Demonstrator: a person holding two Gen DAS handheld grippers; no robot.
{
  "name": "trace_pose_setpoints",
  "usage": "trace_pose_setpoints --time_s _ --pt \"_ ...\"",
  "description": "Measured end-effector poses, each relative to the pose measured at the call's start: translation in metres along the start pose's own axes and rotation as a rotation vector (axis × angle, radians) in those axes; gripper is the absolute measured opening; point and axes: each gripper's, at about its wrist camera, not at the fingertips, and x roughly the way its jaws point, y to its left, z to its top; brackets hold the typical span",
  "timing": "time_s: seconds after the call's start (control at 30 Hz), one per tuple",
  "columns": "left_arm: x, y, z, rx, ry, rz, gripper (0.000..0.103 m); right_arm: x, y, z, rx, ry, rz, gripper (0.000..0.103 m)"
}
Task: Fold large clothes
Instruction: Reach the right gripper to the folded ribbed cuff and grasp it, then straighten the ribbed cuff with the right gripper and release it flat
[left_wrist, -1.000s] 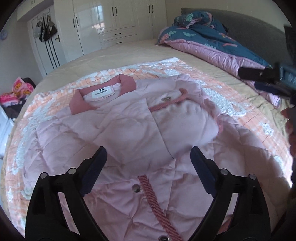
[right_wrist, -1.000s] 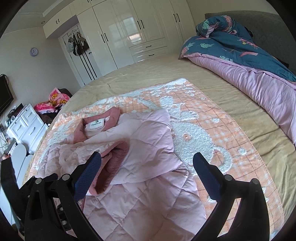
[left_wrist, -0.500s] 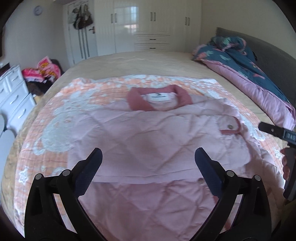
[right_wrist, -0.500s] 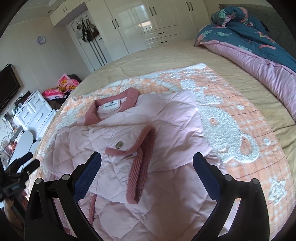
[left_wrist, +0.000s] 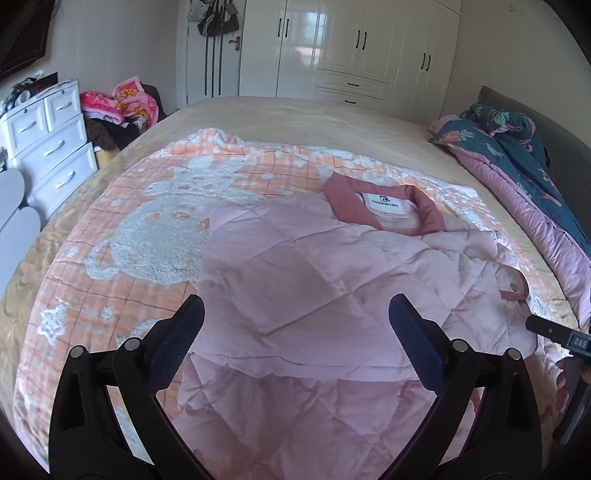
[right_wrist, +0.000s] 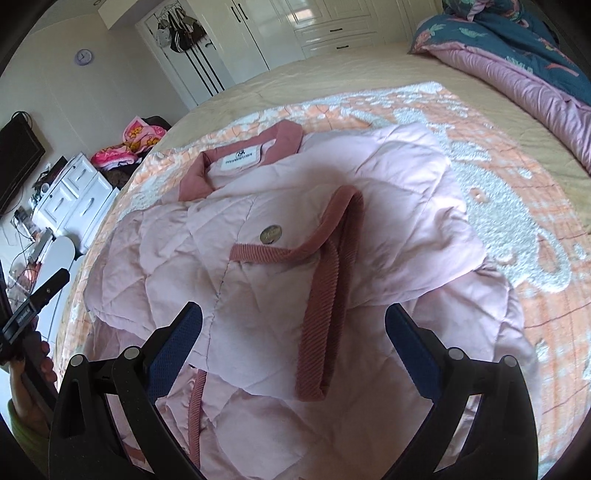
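The pink quilted jacket (right_wrist: 280, 229) lies on the orange blanket (left_wrist: 147, 236) on the bed (left_wrist: 295, 114), both sleeves folded across its chest; the lengthwise folds seem left. Left hand-held gripper (left_wrist: 295, 325) and right hand-held gripper (right_wrist: 293, 326) hover wide, empty.

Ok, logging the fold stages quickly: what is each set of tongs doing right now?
Left tongs: open, holding nothing, above the pink quilted jacket.
Right tongs: open, holding nothing, above the folded-over sleeve cuff.
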Motion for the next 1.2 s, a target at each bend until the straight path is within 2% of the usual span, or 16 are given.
trace_pose_setpoints --time_s 0.27,0.37,0.4,0.43,0.5,0.53,0.63,0.8,0.93,1.07,1.2 --pt "0.011 0.012 0.007 -0.011 0.006 0.020 0.094 0.023 -0.004 -0.010 0.070 0.079 0.053 0.099" --pt "0.013 0.017 0.011 -0.027 0.001 0.025 0.094 0.026 -0.008 -0.014 0.114 0.065 0.089 0.099" --pt "0.015 0.019 0.012 -0.032 0.001 0.026 0.094 0.023 -0.008 -0.014 0.123 0.047 0.098 0.093" --pt "0.016 0.021 0.014 -0.035 0.000 0.027 0.094 0.021 -0.008 -0.015 0.125 0.038 0.116 0.074" --pt "0.016 0.024 0.015 -0.045 -0.004 0.026 0.094 0.017 -0.007 -0.014 0.117 0.026 0.118 0.058" --pt "0.017 0.024 0.016 -0.048 -0.003 0.027 0.094 0.014 -0.005 -0.014 0.092 0.011 0.115 0.040" --pt "0.018 0.027 0.017 -0.054 -0.003 0.029 0.094 0.005 0.005 -0.011 0.017 -0.021 0.110 0.024" --pt "0.018 0.029 0.019 -0.059 -0.009 0.026 0.094 -0.028 0.034 0.002 -0.184 -0.166 0.065 0.019" --pt "0.019 0.026 0.019 -0.056 -0.010 0.014 0.094 -0.053 0.046 0.020 -0.283 -0.273 0.041 0.018" --pt "0.022 0.018 0.017 -0.037 -0.002 -0.002 0.094 -0.058 0.040 0.035 -0.290 -0.312 0.029 0.018" --pt "0.026 0.008 0.014 -0.009 0.008 -0.023 0.094 -0.051 0.031 0.040 -0.277 -0.294 0.010 0.018"
